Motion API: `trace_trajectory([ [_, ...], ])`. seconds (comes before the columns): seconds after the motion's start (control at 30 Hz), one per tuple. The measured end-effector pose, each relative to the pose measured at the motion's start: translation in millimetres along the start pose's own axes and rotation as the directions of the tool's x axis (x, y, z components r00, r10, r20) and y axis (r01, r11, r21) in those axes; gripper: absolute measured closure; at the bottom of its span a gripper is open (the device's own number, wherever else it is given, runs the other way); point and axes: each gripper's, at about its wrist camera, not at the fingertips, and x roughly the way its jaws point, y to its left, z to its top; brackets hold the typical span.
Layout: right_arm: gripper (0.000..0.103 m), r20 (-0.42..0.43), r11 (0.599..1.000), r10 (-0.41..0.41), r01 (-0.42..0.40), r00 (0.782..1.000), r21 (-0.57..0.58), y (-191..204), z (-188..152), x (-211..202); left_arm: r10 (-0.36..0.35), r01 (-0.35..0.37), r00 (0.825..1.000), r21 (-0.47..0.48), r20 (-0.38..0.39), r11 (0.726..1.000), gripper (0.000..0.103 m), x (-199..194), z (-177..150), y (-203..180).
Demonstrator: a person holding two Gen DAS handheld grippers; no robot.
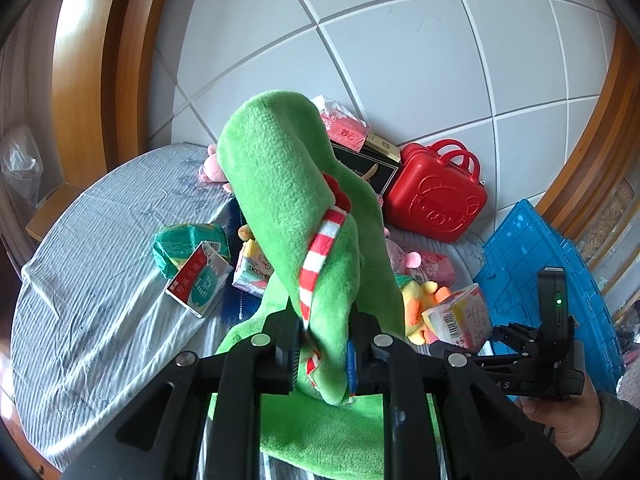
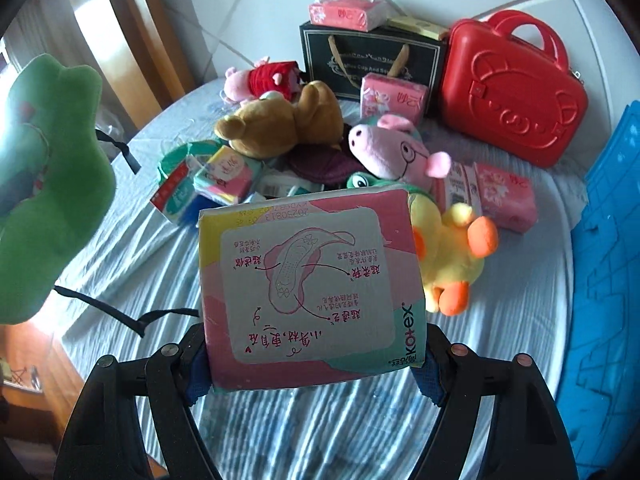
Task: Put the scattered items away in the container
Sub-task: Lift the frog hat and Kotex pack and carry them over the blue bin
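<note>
My left gripper (image 1: 324, 356) is shut on a green plush toy (image 1: 280, 184) with a red-and-white striped scarf, held up off the bed. The same toy shows blurred at the left of the right wrist view (image 2: 52, 184). My right gripper (image 2: 312, 376) is shut on a pink Kotex pad packet (image 2: 308, 288), its blue pads pressing both sides, lifted above the striped sheet (image 2: 120, 248). From the left wrist view that gripper (image 1: 472, 340) and its packet (image 1: 460, 316) hang at the right in a person's hand. A blue plastic crate (image 2: 608, 240) stands at the bed's right edge.
On the bed lie a red carry case (image 2: 516, 88), a black gift bag (image 2: 360, 60), a brown bear (image 2: 288, 124), a pink pig plush (image 2: 392, 148), a yellow duck (image 2: 452, 264), pink tissue packs (image 2: 504, 196) and small boxes (image 1: 200, 280). A padded headboard with a wooden frame (image 1: 92, 80) stands behind.
</note>
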Motion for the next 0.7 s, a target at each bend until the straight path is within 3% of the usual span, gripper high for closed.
trace_trajectory([
  [0.7,0.024,0.165,0.997,0.076,-0.073,0.983,-0.030,6.2,8.1,-124.4,0.075,-0.075,0.995,0.004,0.063,0.997,0.086,-50.9,21.8,-36.6],
])
